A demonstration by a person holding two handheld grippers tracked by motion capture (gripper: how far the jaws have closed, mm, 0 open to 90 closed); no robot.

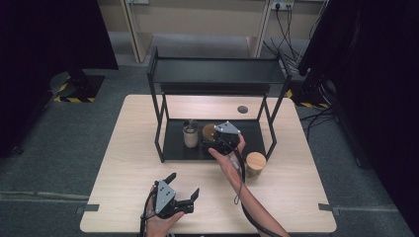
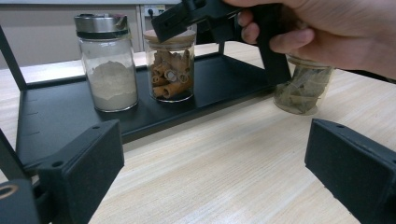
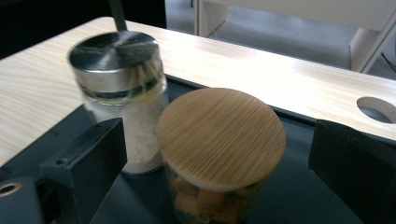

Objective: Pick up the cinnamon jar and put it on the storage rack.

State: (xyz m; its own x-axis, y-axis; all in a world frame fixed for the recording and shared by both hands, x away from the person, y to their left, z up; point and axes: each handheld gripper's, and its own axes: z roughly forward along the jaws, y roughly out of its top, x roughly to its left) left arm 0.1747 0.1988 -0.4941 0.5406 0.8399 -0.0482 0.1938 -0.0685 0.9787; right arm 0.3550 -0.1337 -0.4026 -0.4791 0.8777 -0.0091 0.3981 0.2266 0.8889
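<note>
Work in hand: a wood-lidded jar of rolled sticks [image 3: 219, 154] is seen standing on the lower shelf [image 1: 173, 148] of the black rack, with the right gripper [image 1: 217, 137] over it.
Right gripper state: its jaws are spread wide on either side of the jar, with clear gaps to the glass in the right gripper view; nothing is gripped.
Jar relative to the right gripper: directly ahead and slightly below, centred between the two jaws, its bamboo lid facing up.
Long axis: the jar stands upright, so its axis runs across the line of the jaws; judged a clean side approach if the jar is to be taken again.
Neighbour: a steel-capped jar of pale powder [image 3: 122, 93] stands just beside the stick jar, on the side of the jaw at left in the right gripper view; it is judged the thing most likely to be knocked.
Left gripper [image 1: 184, 193] state: jaws wide apart, nothing between them, near the table's front edge.
Nearer hand: the right; the left is well apart from the rack.
Third jar: a jar of dried leaves [image 2: 303, 88] stands on the table outside the rack, near the right hand [image 1: 230, 160].
</note>
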